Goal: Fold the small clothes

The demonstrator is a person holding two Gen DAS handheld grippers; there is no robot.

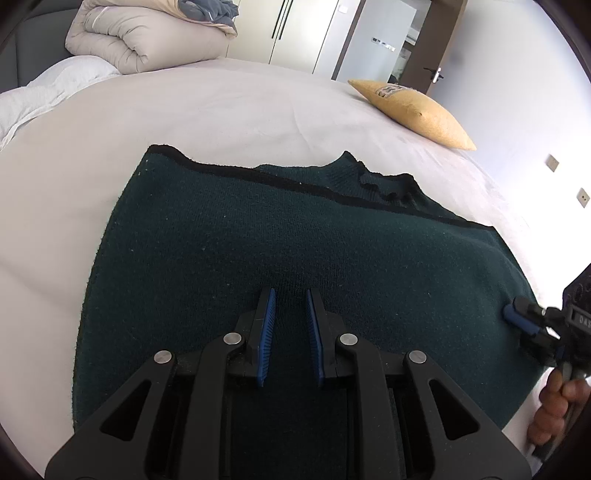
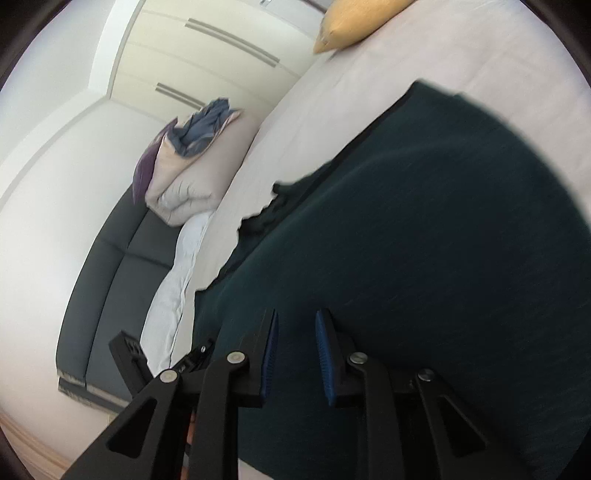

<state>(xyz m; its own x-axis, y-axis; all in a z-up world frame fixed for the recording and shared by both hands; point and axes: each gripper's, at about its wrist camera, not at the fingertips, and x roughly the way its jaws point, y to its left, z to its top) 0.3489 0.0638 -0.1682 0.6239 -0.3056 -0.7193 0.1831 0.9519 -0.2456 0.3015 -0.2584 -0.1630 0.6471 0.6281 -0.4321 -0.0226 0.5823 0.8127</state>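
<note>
Both grippers, left [image 1: 290,295] and right [image 2: 295,317], are hovering released over the half-folded sweater [image 1: 258,240], probably needing fresh edge grips.

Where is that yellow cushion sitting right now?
The yellow cushion lies on the far right part of the bed in the left wrist view, beyond the dark green sweater and apart from it, near the door.

bed: we see a pale sheet [image 1: 229,110] covering it
duvet: folded beige duvet [image 1: 147,40] at the far end, blue-grey cloth [image 1: 207,11] on top
cushion: yellow cushion [image 1: 417,110] at the far right edge
wardrobe: cream wardrobe [image 2: 207,48] past the bed
headboard: dark padded headboard [image 2: 110,273]
</note>
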